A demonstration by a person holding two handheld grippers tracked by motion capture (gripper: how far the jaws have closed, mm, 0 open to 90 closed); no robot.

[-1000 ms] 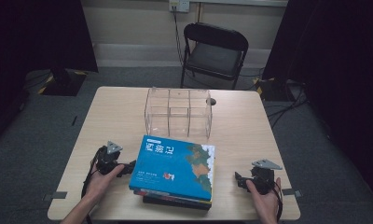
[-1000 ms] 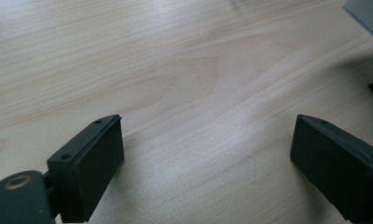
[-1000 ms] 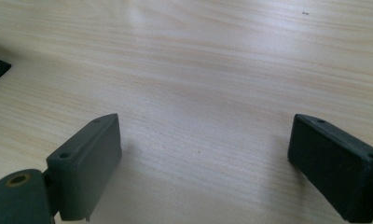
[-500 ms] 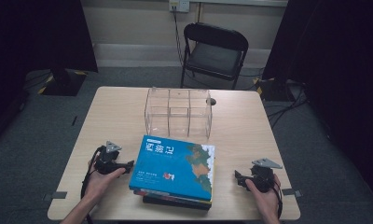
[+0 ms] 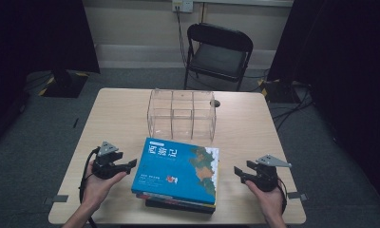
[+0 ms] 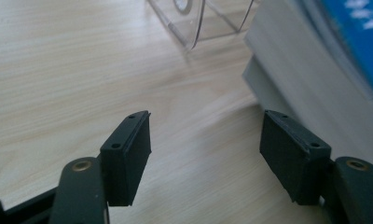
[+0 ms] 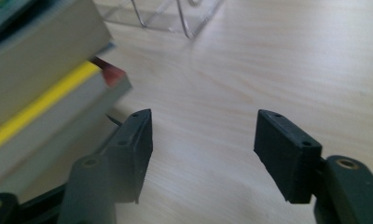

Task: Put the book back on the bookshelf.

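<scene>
Stack of books (image 5: 178, 175) at table (image 5: 121, 118) near edge, between left gripper (image 5: 129, 164) and right gripper (image 5: 239, 172), both with fingers part-open, just closing, empty: approach top book level, squarely.

Both hands grip low and level, the left claw (image 5: 132, 164) and right claw (image 5: 237, 172) pointing inward, jaws apart, empty, having just been closing.

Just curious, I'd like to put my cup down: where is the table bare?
Bare wood lies left of the clear organizer, and right of it to the table edge. The near middle is crowded: the book stack sits between the left gripper and right gripper.
</scene>
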